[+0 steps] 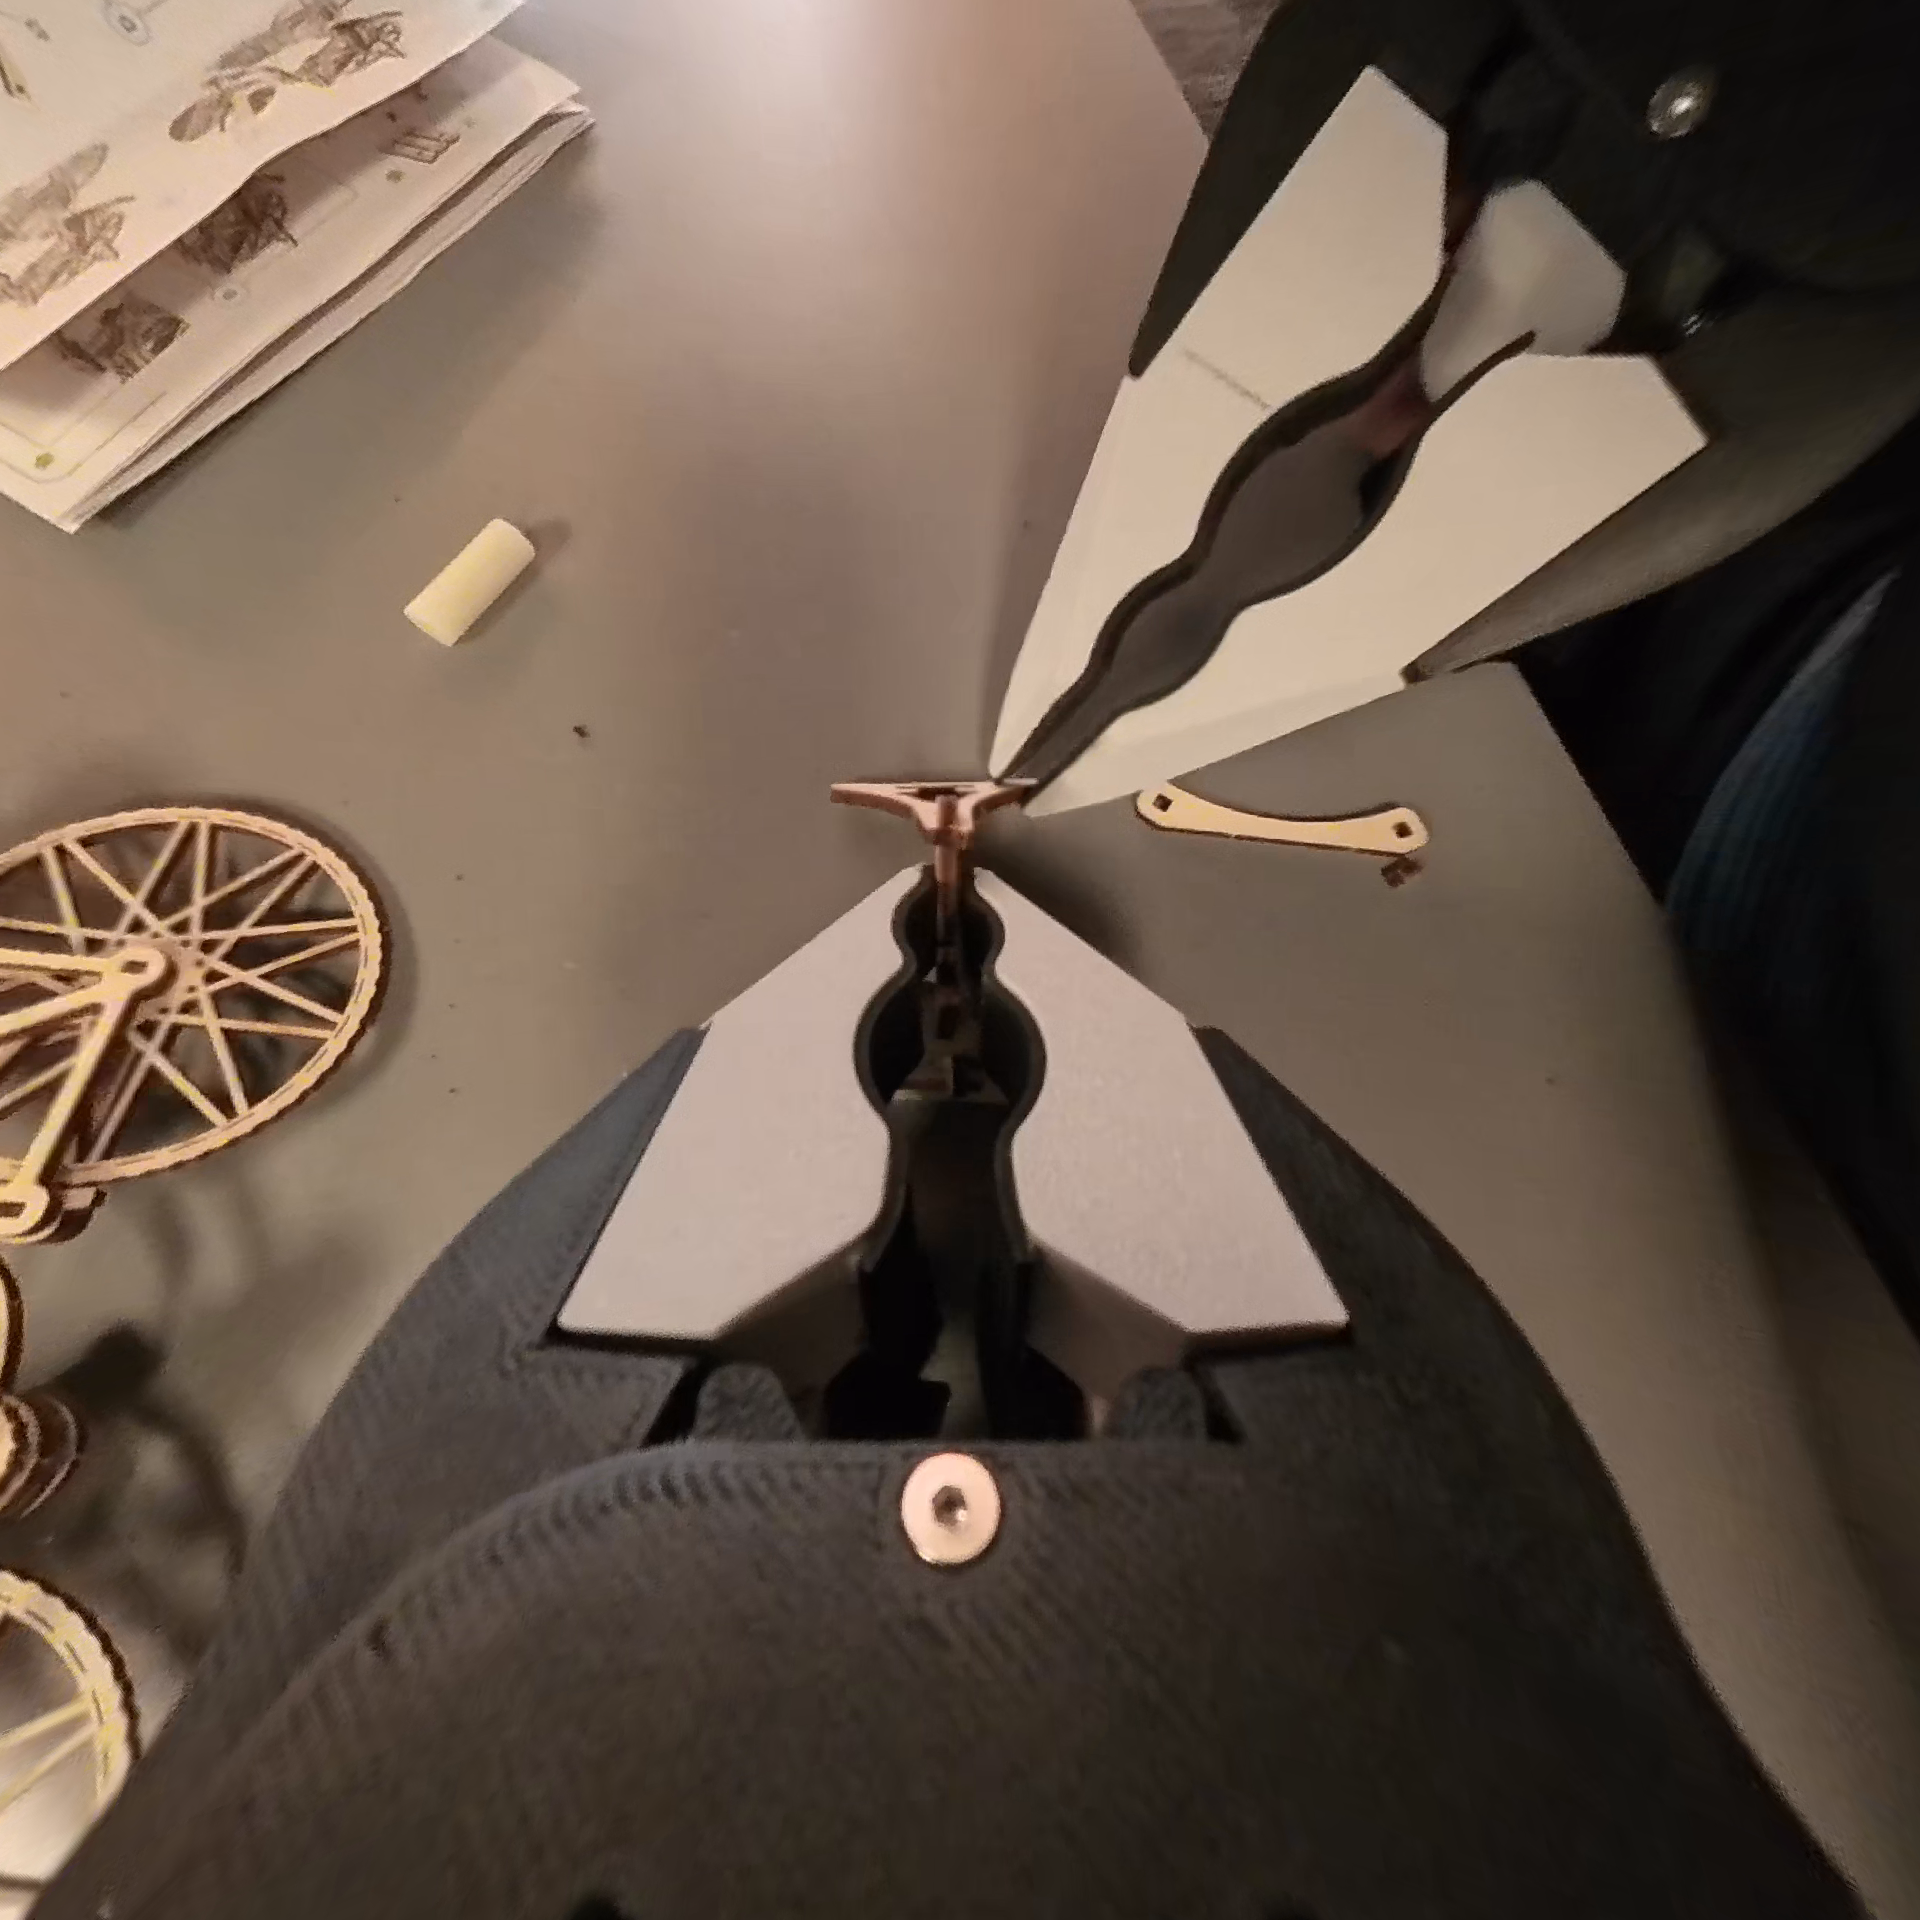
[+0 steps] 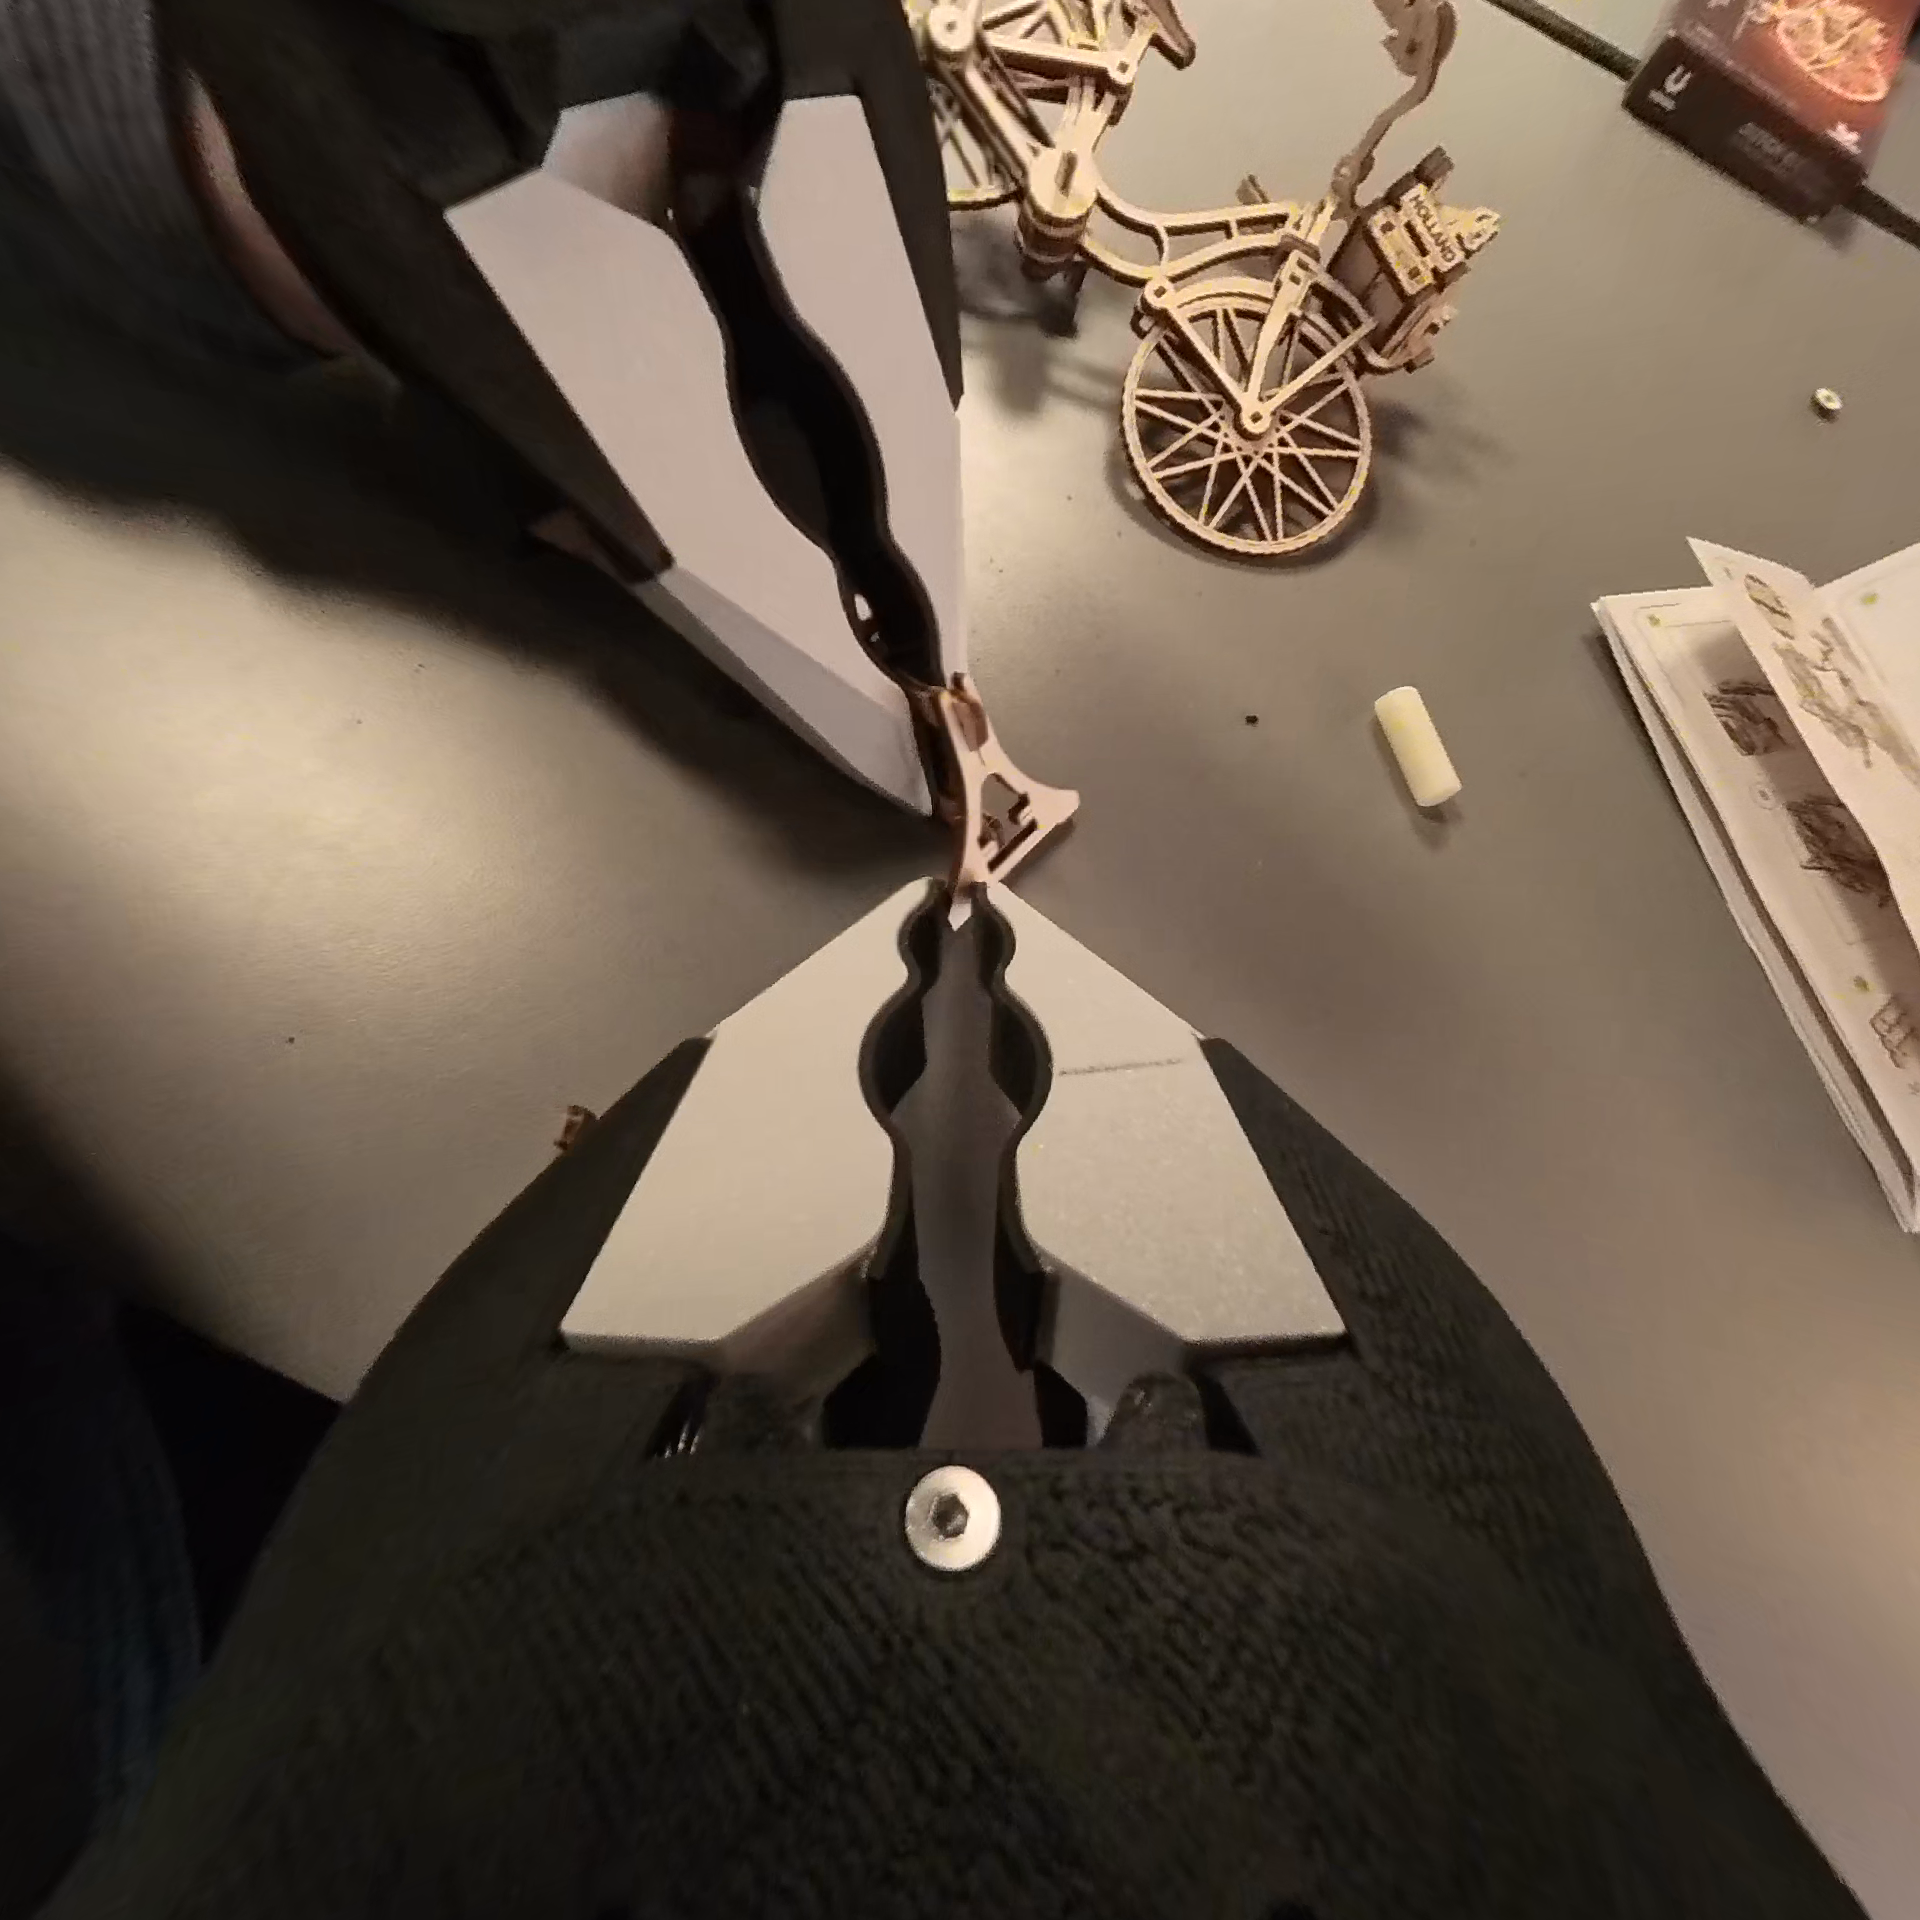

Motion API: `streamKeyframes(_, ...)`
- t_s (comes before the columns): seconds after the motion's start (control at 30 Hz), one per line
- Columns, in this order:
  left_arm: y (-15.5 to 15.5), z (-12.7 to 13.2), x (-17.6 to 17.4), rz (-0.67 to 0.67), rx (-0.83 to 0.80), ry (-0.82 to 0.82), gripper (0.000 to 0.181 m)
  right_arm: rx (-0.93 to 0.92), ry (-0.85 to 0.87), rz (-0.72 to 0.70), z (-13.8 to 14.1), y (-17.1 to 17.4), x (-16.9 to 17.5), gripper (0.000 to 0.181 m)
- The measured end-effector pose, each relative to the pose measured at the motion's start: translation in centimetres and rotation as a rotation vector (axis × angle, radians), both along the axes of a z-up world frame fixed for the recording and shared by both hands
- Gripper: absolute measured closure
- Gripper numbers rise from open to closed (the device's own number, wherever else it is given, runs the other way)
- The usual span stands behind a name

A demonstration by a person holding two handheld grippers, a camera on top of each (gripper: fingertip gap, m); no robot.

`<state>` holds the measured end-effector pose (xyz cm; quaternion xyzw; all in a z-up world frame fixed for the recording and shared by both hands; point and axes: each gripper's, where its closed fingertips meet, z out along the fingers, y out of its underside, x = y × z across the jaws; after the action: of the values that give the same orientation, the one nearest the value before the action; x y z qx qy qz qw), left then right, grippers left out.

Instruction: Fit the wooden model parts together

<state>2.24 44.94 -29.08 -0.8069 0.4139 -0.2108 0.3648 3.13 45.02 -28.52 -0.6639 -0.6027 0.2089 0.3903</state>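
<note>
- grey table (image 1: 727,364) under both grippers.
- left gripper (image 1: 948,883) clamped on wooden strut (image 1: 943,842).
- right gripper (image 2: 961,902) pinching crosspiece (image 1: 920,798) tip, joined to strut.
- bike model (image 2: 1247,343), booklet (image 2: 1766,810) beyond strut; loose curved part (image 1: 1278,821) beside it.

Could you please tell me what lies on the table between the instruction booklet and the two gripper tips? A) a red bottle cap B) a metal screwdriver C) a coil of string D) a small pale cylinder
D: a small pale cylinder lies on the grey table, below the booklet.
</note>
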Motion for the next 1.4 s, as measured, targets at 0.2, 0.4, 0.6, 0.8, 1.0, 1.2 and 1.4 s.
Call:
streamKeyframes(0.2,0.24,0.01,-0.09,0.056,-0.003,-0.004,0.178,0.032,-0.01,-0.021,0.0,0.27,-0.14,0.181)
streamKeyframes(0.4,0.54,0.06,-0.36,0.082,0.001,-0.005,0.179,0.043,-0.014,-0.013,-0.03,0.56,-0.36,0.181)
streamKeyframes(0.6,0.72,0.13,-0.46,0.095,0.008,-0.007,0.179,0.008,-0.005,0.001,-0.03,0.51,-0.44,0.181)
streamKeyframes(0.8,0.7,0.13,-0.42,0.093,0.002,-0.011,0.179,0.008,-0.006,0.021,-0.03,0.5,-0.45,0.181)
streamKeyframes(1.0,0.71,0.31,-0.17,0.09,-0.015,-0.04,0.178,0.011,-0.01,0.056,-0.04,0.4,-0.61,0.181)
streamKeyframes(1.2,0.74,0.32,-0.23,0.094,-0.019,-0.044,0.178,0.05,-0.016,0.051,-0.04,0.46,-0.65,0.181)
streamKeyframes(1.4,0.63,0.21,-0.39,0.098,-0.022,-0.032,0.178,0.05,-0.015,0.049,-0.04,0.5,-0.64,0.181)
